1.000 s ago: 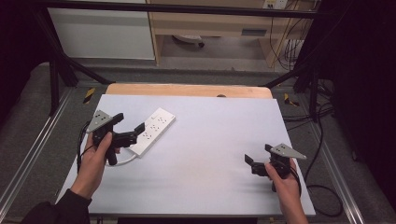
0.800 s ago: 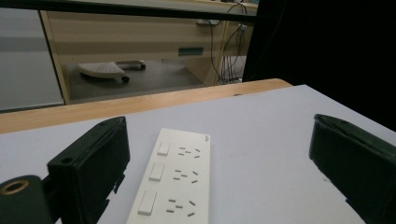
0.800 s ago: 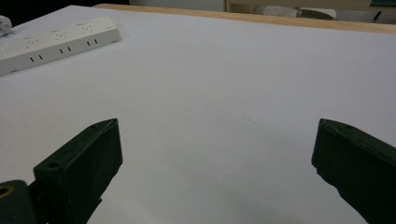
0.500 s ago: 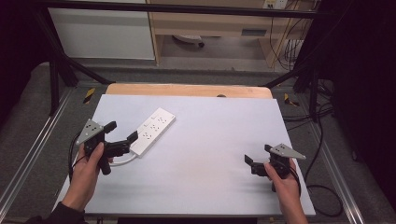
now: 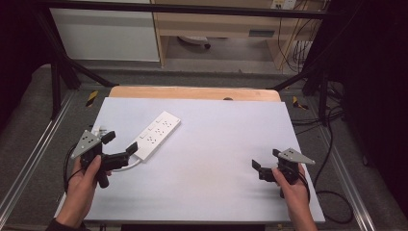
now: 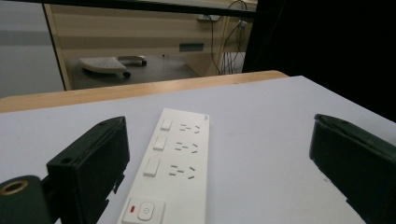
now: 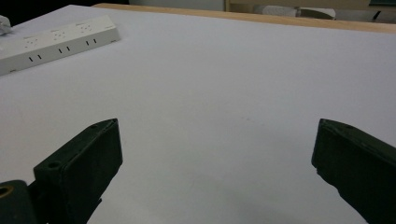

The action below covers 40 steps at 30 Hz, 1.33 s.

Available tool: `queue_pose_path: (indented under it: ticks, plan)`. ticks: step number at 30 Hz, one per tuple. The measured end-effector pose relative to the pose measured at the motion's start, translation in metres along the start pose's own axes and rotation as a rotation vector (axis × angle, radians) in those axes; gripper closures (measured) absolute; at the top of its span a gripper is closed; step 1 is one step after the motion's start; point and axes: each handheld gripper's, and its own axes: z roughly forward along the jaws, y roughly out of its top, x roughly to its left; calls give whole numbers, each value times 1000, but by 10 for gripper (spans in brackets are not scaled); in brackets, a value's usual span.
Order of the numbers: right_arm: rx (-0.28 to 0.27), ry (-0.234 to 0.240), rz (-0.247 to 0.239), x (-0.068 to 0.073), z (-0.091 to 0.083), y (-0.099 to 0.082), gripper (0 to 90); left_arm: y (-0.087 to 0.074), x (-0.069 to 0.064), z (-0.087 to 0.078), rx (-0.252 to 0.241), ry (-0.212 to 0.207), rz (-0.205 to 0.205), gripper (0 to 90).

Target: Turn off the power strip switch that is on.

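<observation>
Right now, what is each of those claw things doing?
Left gripper: open, holding nothing, near the power strip.
Right gripper: open, holding nothing.

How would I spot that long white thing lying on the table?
Find the pale table with the wooden strip along its far edge. On its left half, just beyond the left gripper, a white power strip lies flat and slanted. Its rows of socket slots and switches mark it out.

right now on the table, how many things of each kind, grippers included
power strip: 1
grippers: 2, the left gripper and the right gripper, both open
total: 3
</observation>
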Motion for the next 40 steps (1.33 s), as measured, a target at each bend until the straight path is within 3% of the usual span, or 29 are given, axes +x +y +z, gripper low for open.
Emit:
queue_pose_path:
  ticks: [13, 28, 32, 36, 40]
  plan:
    - [0, -2, -1, 0, 0, 0, 22, -17, 7, -11, 17, 19, -8, 47]
    - [4, -7, -5, -1, 1, 0, 23, -46, 5, -9, 81, 20, -5, 48]
    - [13, -12, -3, -2, 2, -1, 22, -52, 4, -7, 91, 28, 13, 51]
    - [51, -48, 13, -4, 6, -5, 23, -59, -1, -6, 108, 23, 18, 51]
    - [125, -126, 31, -10, 18, -11, 25, -60, -4, -6, 115, 10, 31, 51]
